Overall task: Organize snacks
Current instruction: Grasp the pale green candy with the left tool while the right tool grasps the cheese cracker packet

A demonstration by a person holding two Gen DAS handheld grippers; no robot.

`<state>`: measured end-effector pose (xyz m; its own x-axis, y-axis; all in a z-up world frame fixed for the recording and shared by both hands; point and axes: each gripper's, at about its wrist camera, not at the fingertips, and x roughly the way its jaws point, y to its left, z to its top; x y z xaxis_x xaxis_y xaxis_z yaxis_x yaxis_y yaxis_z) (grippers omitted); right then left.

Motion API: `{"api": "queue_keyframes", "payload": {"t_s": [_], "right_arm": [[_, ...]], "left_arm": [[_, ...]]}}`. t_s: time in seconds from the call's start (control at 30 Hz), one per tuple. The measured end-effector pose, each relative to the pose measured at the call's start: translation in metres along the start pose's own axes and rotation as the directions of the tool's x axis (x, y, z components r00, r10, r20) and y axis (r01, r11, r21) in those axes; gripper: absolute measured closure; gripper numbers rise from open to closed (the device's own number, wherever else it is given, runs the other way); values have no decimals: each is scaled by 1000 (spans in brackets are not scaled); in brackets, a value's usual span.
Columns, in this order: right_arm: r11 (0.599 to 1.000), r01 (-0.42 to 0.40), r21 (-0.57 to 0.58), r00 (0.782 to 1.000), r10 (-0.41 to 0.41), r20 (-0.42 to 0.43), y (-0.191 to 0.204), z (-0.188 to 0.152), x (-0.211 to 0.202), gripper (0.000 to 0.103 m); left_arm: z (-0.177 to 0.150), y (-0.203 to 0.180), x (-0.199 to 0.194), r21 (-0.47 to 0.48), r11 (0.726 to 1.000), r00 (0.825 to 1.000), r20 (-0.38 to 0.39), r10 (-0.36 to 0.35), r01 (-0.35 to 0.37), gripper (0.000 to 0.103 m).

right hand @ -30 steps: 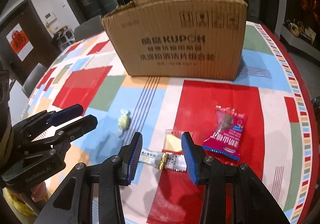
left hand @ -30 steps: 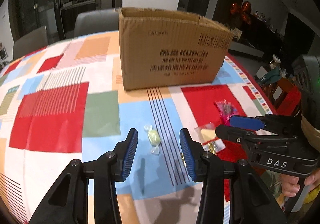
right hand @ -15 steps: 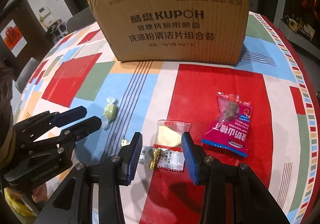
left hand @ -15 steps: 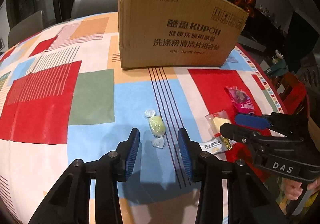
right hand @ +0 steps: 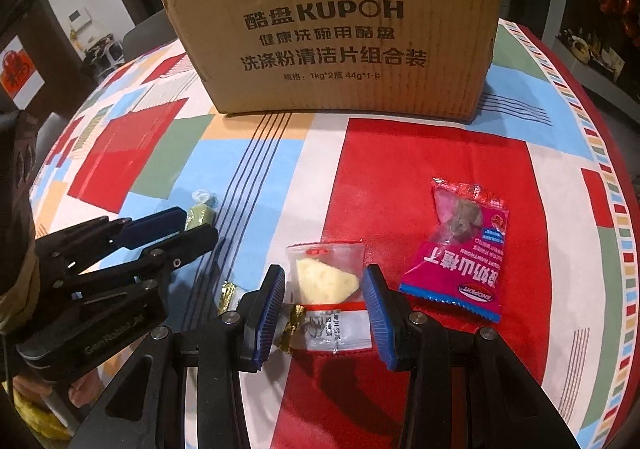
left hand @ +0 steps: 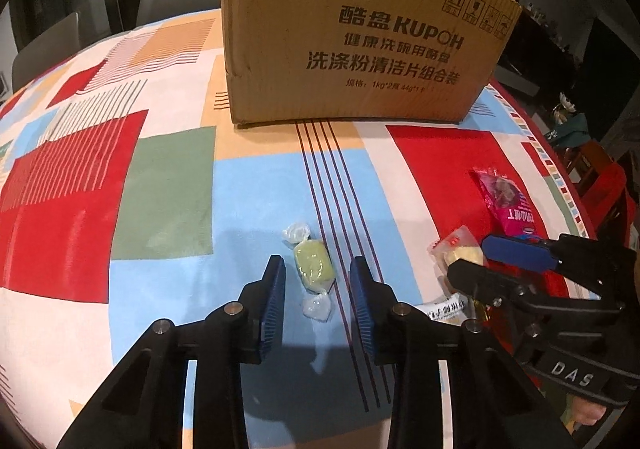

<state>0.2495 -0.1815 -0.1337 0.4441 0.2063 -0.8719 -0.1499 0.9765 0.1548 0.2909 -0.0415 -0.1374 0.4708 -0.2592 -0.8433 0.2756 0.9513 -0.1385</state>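
Straddling the green twist-wrapped candy, your left gripper gapes; your right gripper spreads around the clear-wrapped yellow wedge snack.

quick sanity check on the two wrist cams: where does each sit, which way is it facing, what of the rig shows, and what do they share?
Left wrist: sits on the left gripper, low over the table, facing the cardboard box; its own open blue-padded fingers flank the green candy; the right gripper enters at right.
Right wrist: sits on the right gripper, facing the same box; its open fingers straddle the clear packet with a yellow snack; the left gripper enters at left.
Shared: box, candy, clear packet, pink snack bag, patterned tablecloth.
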Motion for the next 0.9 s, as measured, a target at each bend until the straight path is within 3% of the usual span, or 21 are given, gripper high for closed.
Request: {"api": "queue_keyframes", "payload": {"t_s": [0.2, 0.4, 0.9], "right_arm": [[1000, -1, 12, 1000, 0, 11, -3, -2, 2, 61], [1000, 14, -8, 1000, -14, 26, 0, -4, 2, 62], [998, -45, 38, 997, 42, 63, -9, 0, -14, 64]], "left_arm": [[0, 0, 2, -2, 1000, 1000, 4, 14, -14, 82], [-3, -1, -1, -9, 1000, 1000, 1, 7, -7, 82], [-5, -14, -37, 2, 1000, 998, 54, 7, -7, 82]]}}
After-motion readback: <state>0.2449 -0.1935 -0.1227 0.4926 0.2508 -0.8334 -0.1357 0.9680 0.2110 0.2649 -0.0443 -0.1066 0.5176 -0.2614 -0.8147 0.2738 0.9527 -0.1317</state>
